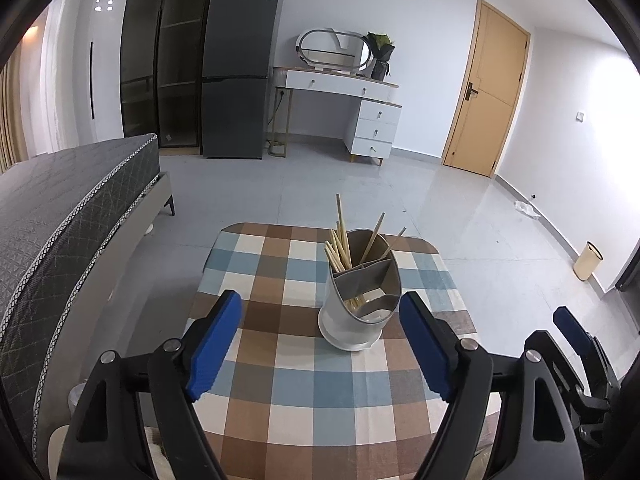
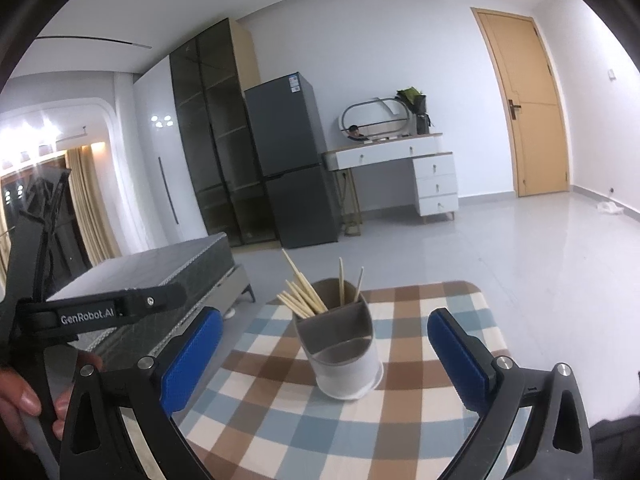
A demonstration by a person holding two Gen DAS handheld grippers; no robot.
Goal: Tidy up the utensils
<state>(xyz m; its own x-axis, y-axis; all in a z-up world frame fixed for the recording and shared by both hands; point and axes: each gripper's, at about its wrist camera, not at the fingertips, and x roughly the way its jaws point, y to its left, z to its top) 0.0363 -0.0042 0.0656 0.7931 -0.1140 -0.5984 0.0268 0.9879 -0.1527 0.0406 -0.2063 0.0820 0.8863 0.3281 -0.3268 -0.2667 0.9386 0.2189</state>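
chopsticks (image 1: 339, 246) stand bunched in the far-left compartment of the divided holder (image 1: 360, 312), and two more (image 1: 374, 236) lean in the compartment beside it; the near compartment looks empty, though pale sticks seem to show low inside it and i cannot tell whether that is a reflection. the holder sits upright near the middle of the worktop (image 1: 280, 400), on its checked cloth. the left hand-held gripper (image 1: 320, 344) hovers short of the holder with jaws spread and nothing between them. the right hand-held gripper (image 2: 324, 360) is likewise wide apart and empty, the holder framed between its pads but not touched. no loose utensils show on the cloth, so the sorting looks finished or nearly so. if anything remains, the next move would be gathering the two stray sticks into the main bunch, which calls for a narrow pinch from above.
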